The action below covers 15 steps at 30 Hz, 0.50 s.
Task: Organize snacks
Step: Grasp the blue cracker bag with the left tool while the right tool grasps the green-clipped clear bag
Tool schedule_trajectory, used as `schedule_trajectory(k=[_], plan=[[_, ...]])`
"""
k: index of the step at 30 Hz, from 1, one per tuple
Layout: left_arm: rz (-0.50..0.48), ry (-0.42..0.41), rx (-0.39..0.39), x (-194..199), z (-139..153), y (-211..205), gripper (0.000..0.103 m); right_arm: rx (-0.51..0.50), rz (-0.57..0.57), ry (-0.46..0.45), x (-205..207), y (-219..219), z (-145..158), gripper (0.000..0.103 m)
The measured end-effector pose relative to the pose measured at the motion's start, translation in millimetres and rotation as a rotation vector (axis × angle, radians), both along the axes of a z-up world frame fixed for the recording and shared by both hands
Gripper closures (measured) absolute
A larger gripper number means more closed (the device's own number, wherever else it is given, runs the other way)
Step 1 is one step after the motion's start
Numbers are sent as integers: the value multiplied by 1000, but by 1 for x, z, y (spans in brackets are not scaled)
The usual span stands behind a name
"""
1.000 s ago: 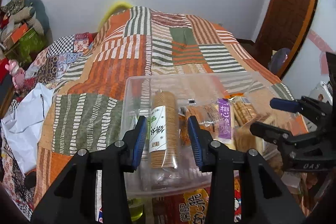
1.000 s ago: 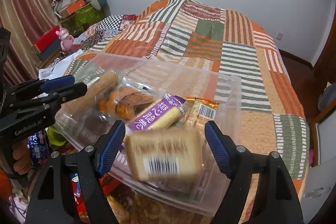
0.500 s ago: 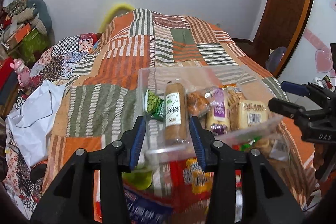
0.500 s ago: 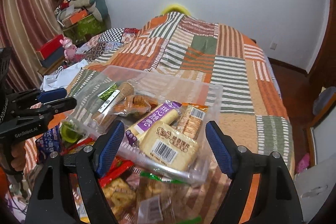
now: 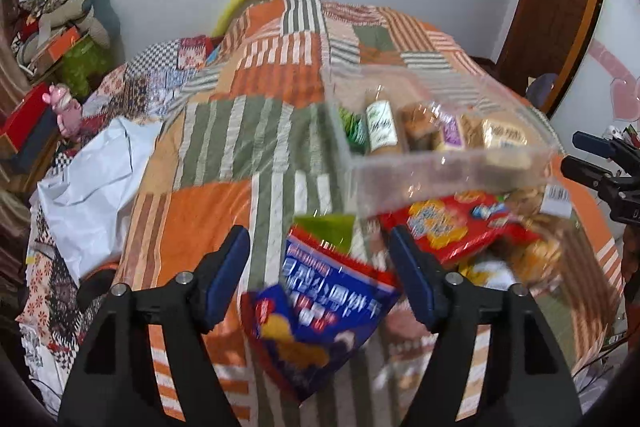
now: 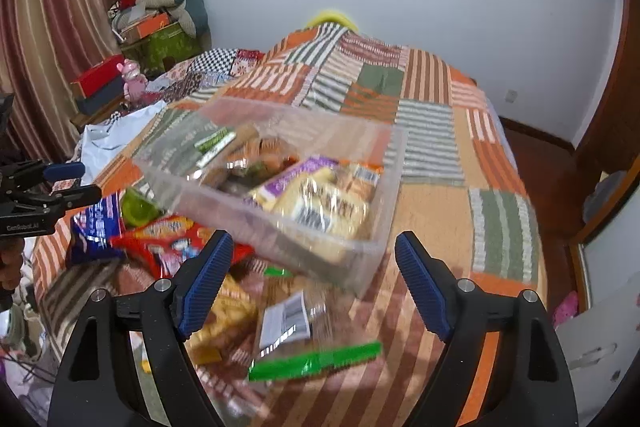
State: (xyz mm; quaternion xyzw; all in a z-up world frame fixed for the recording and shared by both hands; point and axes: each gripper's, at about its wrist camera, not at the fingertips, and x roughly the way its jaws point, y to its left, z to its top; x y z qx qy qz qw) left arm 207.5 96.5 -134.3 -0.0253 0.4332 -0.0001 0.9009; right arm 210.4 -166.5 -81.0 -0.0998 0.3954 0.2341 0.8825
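Observation:
A clear plastic bin (image 5: 452,171) (image 6: 360,143) sits on the patchwork bed and holds several snack packs, among them a cracker roll (image 5: 382,127) and a yellow cake pack (image 6: 320,207). Loose snacks lie in front of it: a blue chip bag (image 5: 316,311) (image 6: 94,227), a red bag (image 5: 444,227) (image 6: 168,239), a green wrapper (image 6: 316,361). My left gripper (image 5: 320,279) is open and empty over the blue bag. My right gripper (image 6: 310,279) is open and empty near the bin's front wall.
The patchwork quilt (image 5: 280,67) covers the bed. A white plastic bag (image 5: 96,187) lies at its left edge. Boxes and a pink toy (image 6: 132,75) stand at the far left. A wooden door (image 5: 560,7) is at the right.
Both grippers have pulled back and away from the bin, left one further left. The left jaws opened wider. The loose snacks in front of the bin came into view.

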Motion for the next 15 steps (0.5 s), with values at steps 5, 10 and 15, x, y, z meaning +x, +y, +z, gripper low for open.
schedule_trajectory(k=[5,10,15], plan=[[-21,38,-19,-2,-19,4,30,4,-10,49,-3,-3,-18,21],[-46,75,-13,4,-36,-3,29,12,-21,100,-3,-7,-31,21],[-48,77,-23,-1,-39,-7,29,13,-19,130,-4,-8,-40,22]])
